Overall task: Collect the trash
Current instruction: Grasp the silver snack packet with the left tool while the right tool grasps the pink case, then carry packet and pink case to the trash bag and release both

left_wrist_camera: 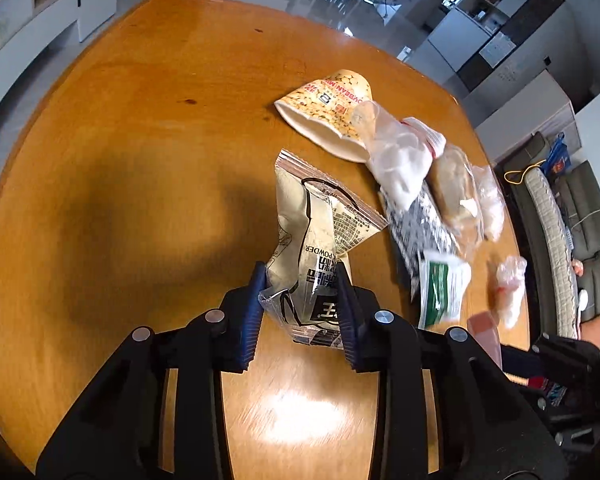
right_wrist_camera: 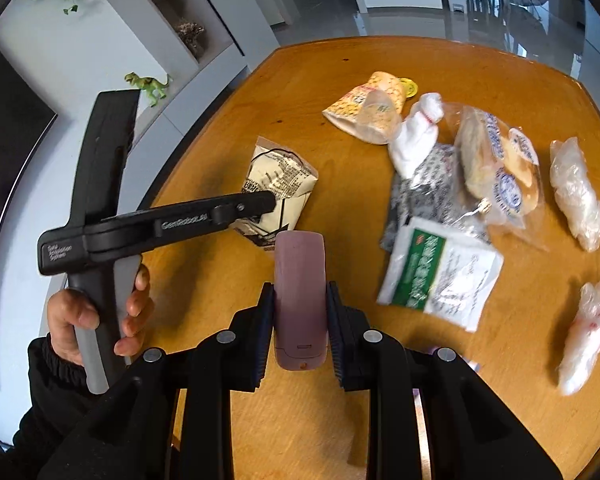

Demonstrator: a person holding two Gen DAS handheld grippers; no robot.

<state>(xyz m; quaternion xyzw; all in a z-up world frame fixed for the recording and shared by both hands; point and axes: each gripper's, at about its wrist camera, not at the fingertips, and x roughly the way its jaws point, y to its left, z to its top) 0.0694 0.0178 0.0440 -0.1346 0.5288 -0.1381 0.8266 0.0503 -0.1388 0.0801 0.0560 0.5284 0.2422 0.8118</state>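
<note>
Two pieces of trash are in my grip. My left claw (left_wrist_camera: 302, 300) pinches the crumpled powder sachet (left_wrist_camera: 320, 232) at its lower end, low centre of the left view, lifting it off the wooden desk (left_wrist_camera: 140, 140). My right claw (right_wrist_camera: 300, 312) is clamped on a mauve plastic case (right_wrist_camera: 300, 300), held upright, I judge, to keep it clear. Right of centre the pile waits: soybean paper cup (right_wrist_camera: 364, 110), bagged bread (right_wrist_camera: 496, 164), green-printed packet (right_wrist_camera: 440, 272).
</note>
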